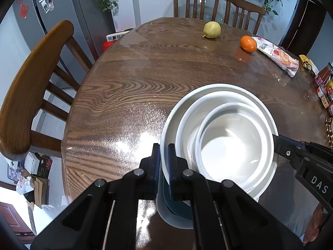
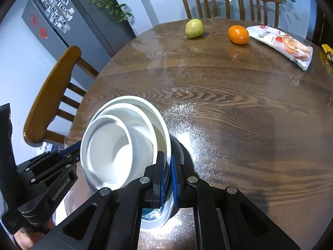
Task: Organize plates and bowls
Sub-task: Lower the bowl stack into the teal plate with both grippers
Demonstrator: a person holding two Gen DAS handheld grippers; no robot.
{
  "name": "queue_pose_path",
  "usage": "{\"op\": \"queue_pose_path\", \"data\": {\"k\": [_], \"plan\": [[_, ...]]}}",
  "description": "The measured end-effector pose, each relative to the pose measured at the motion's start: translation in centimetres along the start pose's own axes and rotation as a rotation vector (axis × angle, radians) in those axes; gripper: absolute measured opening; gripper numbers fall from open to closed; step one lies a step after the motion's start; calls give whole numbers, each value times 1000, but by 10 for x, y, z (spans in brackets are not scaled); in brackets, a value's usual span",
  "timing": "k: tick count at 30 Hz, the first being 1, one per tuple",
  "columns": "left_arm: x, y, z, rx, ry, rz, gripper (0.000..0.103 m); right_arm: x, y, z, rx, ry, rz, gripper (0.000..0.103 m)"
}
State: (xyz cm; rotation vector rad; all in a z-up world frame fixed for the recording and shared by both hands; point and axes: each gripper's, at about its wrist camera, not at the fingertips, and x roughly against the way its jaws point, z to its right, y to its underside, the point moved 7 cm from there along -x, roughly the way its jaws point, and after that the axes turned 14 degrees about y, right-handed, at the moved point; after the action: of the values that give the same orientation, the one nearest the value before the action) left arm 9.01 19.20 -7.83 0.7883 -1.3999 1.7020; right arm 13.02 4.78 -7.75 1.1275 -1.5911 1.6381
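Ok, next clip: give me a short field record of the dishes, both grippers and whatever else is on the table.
dishes: nested stack of white bowls, three rims visible
left gripper: jaws shut on the outer bowl's rim, near-left side
right gripper: jaws shut on the same stack's rim, opposite side
stack state: gripped from both sides; cannot tell whether lifted
table: round, wooden
other items: pear, orange, snack packet at far side
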Motion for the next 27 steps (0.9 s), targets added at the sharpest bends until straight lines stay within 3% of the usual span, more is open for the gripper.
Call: {"op": "queue_pose_path", "data": {"k": [27], "plan": [[-6,-15,3,-8,-14,6,6,-7,-12,8,-2,24,-3,10]]}}
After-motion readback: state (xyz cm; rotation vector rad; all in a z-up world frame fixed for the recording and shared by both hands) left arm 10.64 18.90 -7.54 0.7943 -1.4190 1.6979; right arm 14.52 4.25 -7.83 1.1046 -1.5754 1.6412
